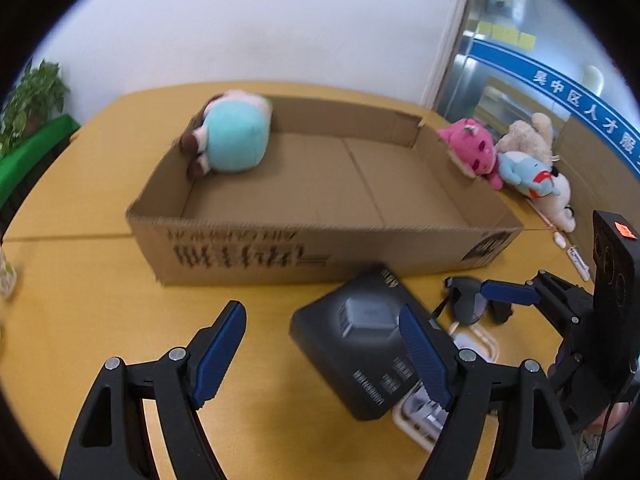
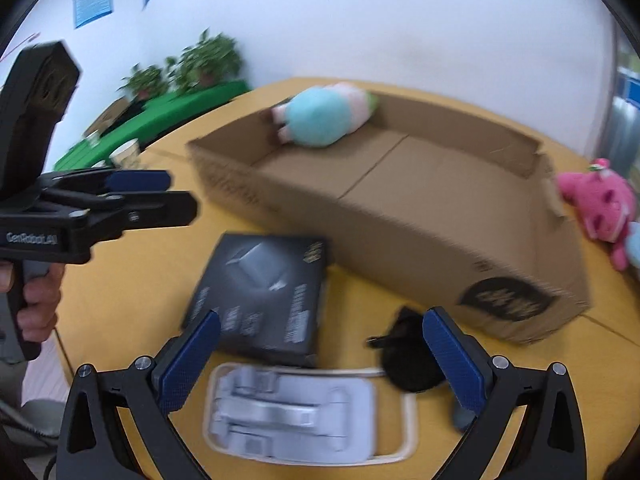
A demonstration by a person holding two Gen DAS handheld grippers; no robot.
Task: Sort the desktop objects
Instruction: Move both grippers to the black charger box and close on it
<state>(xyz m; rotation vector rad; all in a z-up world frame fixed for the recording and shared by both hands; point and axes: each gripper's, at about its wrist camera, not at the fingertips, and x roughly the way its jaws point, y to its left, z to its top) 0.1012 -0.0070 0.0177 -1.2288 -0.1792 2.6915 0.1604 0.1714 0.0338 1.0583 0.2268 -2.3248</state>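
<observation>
A shallow cardboard box [image 1: 320, 240] [image 2: 400, 240] sits on the yellow table with a blue and pink plush [image 1: 234, 140] [image 2: 320, 118] in its far left corner. In front of it lie a black product box [image 1: 360, 348] [image 2: 260, 296], a white flat package [image 2: 292, 412] and a small black object [image 2: 408, 356]. My left gripper [image 1: 320, 356] is open and empty above the table beside the black box. My right gripper [image 2: 320, 364] is open and empty above the white package.
A pink plush [image 1: 472, 148] [image 2: 600, 208], a blue plush [image 1: 528, 172] and a beige plush [image 1: 528, 136] lie to the right of the box. Potted plants [image 2: 200, 64] on a green surface stand far left. A paper cup [image 2: 128, 152] stands at the table's left edge.
</observation>
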